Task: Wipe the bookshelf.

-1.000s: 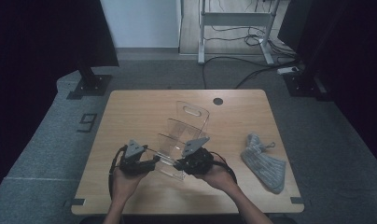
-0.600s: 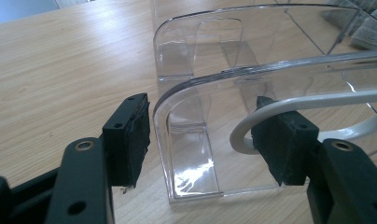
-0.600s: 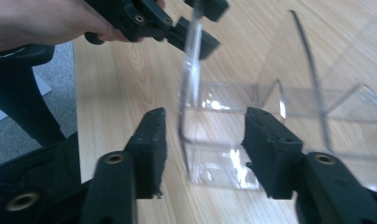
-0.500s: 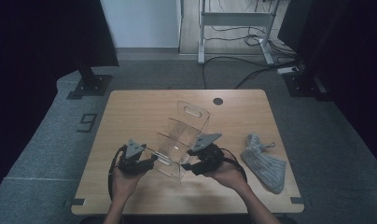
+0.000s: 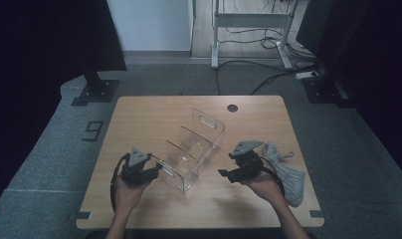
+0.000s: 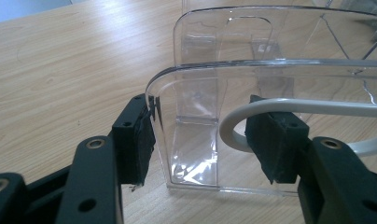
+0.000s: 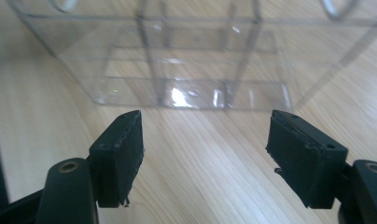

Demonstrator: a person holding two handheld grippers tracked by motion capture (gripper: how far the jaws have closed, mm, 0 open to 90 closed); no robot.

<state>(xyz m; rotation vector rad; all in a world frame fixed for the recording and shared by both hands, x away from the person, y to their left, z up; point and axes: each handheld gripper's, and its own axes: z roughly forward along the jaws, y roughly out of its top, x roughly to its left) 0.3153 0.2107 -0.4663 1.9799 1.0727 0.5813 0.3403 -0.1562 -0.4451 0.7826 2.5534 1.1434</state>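
Note:
A clear plastic organizer box (image 5: pixel 194 149) with inner dividers lies slantwise on the wooden table (image 5: pixel 154 114). My left gripper (image 5: pixel 156 169) is at its near left end. In the left gripper view the left pad (image 6: pixel 142 140) touches the outside of the box's (image 6: pixel 270 42) corner wall, while the other pad stands apart by the wall's handle cutout. These jaws (image 6: pixel 207 140) have just been closing, with the wall between them. My right gripper (image 5: pixel 224 174) sits right of the box, off it. Its jaws (image 7: pixel 205 149) have just been opening, with bare table between them and the box (image 7: pixel 191 60) ahead.
A grey knitted cloth (image 5: pixel 288 174) lies at the table's right edge, just beyond my right hand. A dark round hole (image 5: pixel 232 107) marks the far middle of the table. Stand feet and cables are on the floor behind.
My right gripper has pulled away from the box to the right and its jaws have opened. The left gripper has stayed at the box's near end.

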